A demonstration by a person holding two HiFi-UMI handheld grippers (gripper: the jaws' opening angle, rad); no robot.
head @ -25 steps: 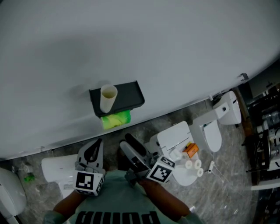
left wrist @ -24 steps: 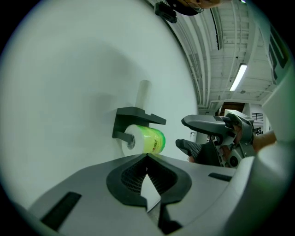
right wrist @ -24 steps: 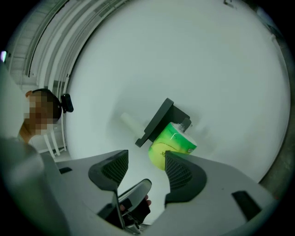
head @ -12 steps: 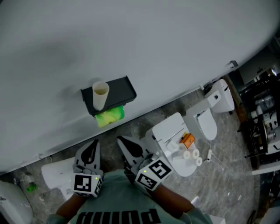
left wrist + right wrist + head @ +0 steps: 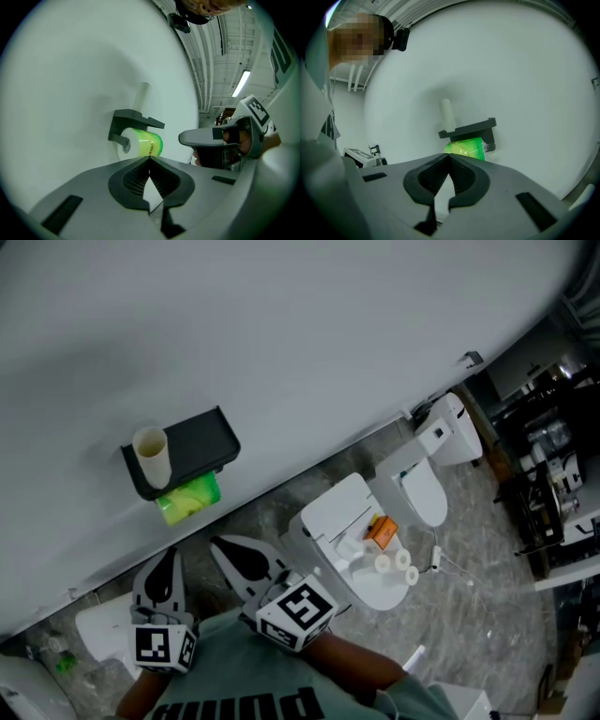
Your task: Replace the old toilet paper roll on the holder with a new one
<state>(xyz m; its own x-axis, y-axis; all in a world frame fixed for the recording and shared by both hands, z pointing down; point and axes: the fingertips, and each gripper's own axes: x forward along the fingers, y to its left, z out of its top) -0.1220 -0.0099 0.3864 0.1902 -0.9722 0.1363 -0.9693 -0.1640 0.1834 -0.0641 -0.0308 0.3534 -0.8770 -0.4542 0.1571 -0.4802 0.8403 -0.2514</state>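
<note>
I held both tools low in front of my chest, pointed at the wall (image 5: 300, 343). My left hand-held gripper (image 5: 171, 557) had its jaws pressed together with nothing between them, and my right hand-held gripper (image 5: 223, 547) was closed and empty as well, its pads meeting at the tips. The two sat side by side, near each other but not touching.

The roll (image 5: 187, 500), in green wrap, hung on the black holder (image 5: 192, 448) fixed to the wall, tucked just under the holder's flat top. A pale tube (image 5: 152, 454) stood upright on the left end of that top. From my head camera the roll lay ahead of the left tips and well apart from both tools. Along the left jaws it showed just above the closed tips; along the right jaws it showed just above them and a little to the right.

To my right stood a toilet (image 5: 339, 514) with an orange box (image 5: 380, 532) and small white spare rolls (image 5: 383, 563) on it
</note>
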